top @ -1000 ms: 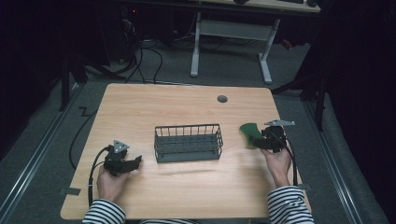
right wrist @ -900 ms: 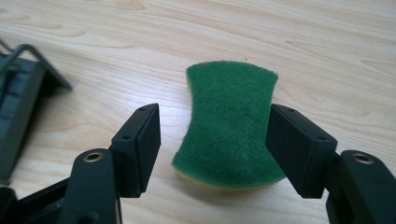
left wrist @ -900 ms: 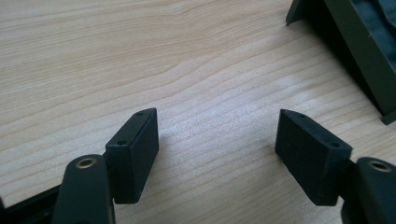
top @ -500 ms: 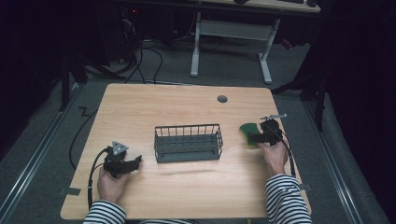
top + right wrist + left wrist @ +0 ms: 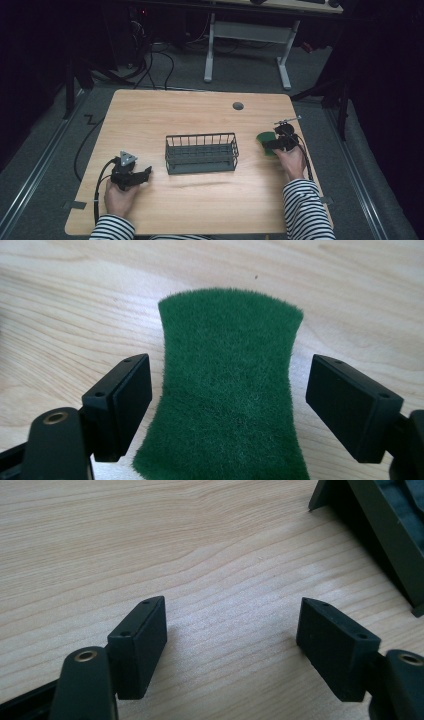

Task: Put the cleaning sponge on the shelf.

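A green scouring pad lies flat on the wooden table, right of a dark wire basket. My right gripper is over the pad's near end. In the right gripper view the pad runs up between the two open jaws, which stand on either side of it without touching. My left gripper rests low at the table's front left, open, with bare wood between its fingers. A corner of the basket shows at the upper right of the left gripper view.
A round grommet hole sits near the table's far edge. Cables trail from both grippers toward the near edge. A white desk frame and floor cables lie beyond the table.
My right gripper has moved left and slightly nearer, over the green pad. The left gripper has stayed put.
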{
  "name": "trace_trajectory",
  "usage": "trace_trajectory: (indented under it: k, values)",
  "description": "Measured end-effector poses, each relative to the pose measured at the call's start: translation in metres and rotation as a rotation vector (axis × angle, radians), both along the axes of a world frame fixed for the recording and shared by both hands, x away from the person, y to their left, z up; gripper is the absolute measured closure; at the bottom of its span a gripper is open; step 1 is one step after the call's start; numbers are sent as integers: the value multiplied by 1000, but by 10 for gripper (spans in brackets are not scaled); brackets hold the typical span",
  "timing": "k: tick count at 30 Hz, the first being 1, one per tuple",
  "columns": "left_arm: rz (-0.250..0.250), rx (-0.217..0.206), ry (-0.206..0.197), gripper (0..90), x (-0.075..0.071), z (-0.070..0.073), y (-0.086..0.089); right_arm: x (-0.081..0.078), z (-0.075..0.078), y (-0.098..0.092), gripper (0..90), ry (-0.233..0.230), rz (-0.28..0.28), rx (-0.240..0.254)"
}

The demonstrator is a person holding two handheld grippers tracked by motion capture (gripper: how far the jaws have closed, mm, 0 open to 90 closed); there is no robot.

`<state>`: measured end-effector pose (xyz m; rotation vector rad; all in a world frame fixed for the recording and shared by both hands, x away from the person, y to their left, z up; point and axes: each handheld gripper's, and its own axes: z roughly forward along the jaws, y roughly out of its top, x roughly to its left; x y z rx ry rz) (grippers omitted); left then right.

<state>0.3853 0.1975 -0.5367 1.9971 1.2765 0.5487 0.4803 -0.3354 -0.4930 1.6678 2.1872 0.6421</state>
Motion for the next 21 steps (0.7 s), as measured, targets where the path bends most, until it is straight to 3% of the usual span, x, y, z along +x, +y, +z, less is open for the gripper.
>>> trace_trajectory:
  k: [6, 10, 21]
  values:
    - [0, 0, 0, 288, 0, 0, 0, 3, -6, -1, 199, 27, -3, 7]
    - [1, -1, 0, 289, 0, 0, 0, 4, -10, 1, 269, 42, 5, 19]
    - [3, -1, 0, 290, 0, 0, 0, -1, -4, 3, 294, 32, 11, 1]
